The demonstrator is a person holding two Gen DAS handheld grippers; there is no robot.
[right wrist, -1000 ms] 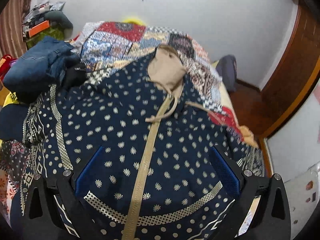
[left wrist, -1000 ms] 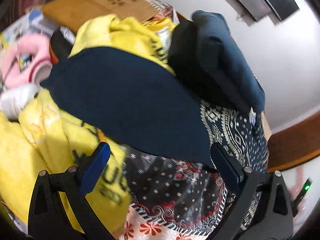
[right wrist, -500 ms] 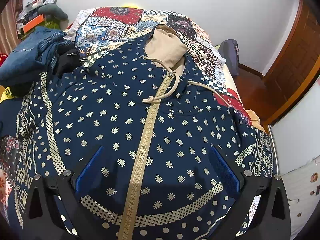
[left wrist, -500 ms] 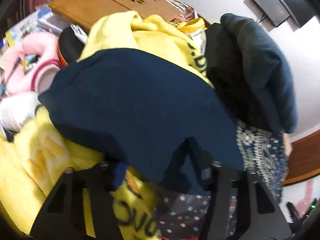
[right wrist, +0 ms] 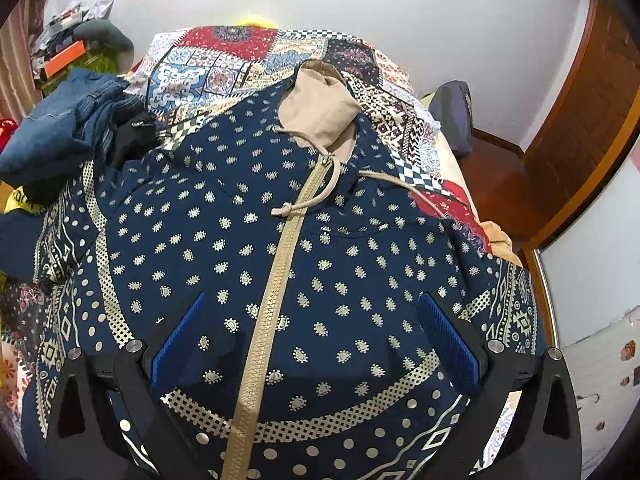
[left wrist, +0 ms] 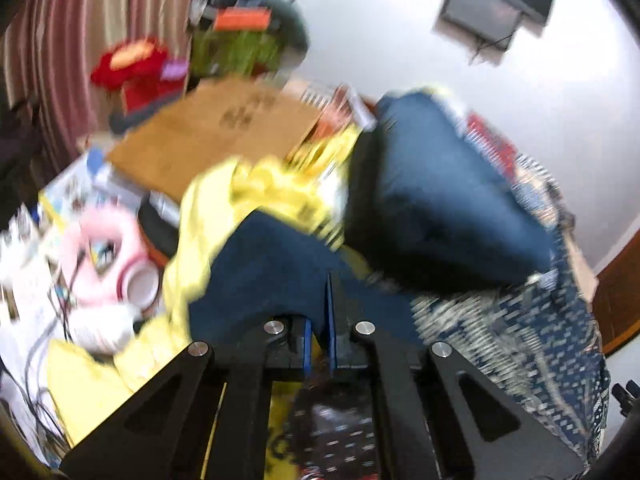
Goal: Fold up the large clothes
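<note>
Across patchwork bedspread [right wrist: 240,56]: patterned hoodie [right wrist: 320,264] laid flat, zipper axis running away toward beige hood [right wrist: 320,108]; folded jeans [right wrist: 68,128] crowding left edge. Right gripper [right wrist: 316,344] spread wide above hem. Left gripper [left wrist: 326,312] just closed, pinching navy sleeve [left wrist: 272,272].

Wall-mounted screen [left wrist: 492,8] far on white wall. Striped curtain [left wrist: 60,40] left. Brown board [left wrist: 224,128] and pink plush [left wrist: 108,248] left of bed. Wooden door [right wrist: 580,128] right.
</note>
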